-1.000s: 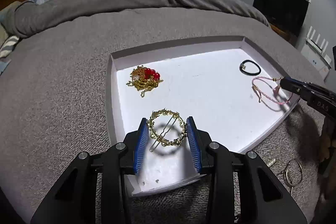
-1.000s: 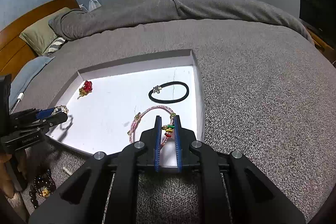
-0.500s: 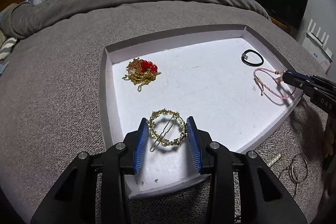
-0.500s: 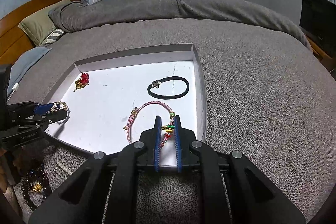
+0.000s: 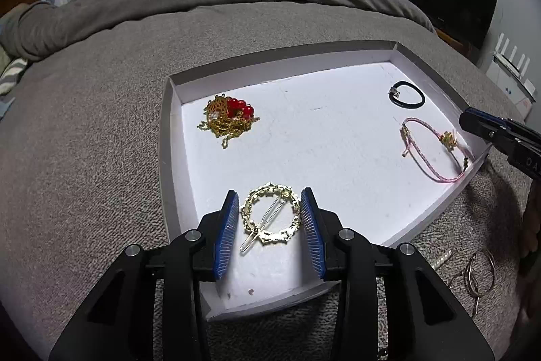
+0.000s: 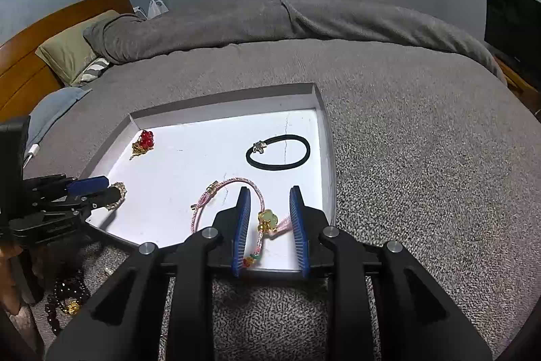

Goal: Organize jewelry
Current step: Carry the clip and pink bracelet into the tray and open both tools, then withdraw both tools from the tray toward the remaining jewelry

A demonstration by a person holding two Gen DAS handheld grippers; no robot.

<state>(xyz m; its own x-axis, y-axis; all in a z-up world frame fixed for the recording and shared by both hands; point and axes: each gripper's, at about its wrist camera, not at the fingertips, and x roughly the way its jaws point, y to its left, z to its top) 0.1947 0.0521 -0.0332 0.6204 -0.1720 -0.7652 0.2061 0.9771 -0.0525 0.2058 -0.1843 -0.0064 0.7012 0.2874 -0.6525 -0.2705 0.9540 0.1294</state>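
Observation:
A white shallow tray (image 5: 338,137) lies on a grey bed cover. My left gripper (image 5: 270,222) is open, its blue pads either side of a gold ring-shaped hair clip (image 5: 270,213) that rests on the tray floor. My right gripper (image 6: 269,225) is open over the tray's near edge, with the pink cord bracelet (image 6: 233,202) and its gold charm lying between the pads. The bracelet also shows in the left wrist view (image 5: 432,144). A gold chain with red beads (image 5: 230,119) and a black hair tie (image 5: 407,93) lie in the tray.
Outside the tray on the cover lie silver hoop earrings (image 5: 480,273), a small bar piece (image 5: 441,259) and a dark bead bracelet (image 6: 64,300). A rolled grey duvet (image 6: 287,22), pillows and a wooden headboard (image 6: 23,66) lie beyond. A dark screen (image 5: 453,2) stands at the right.
My right gripper has opened and let go of the pink bracelet, which now lies in the tray. The left gripper has stayed open around the hair clip, with the view shifting slightly.

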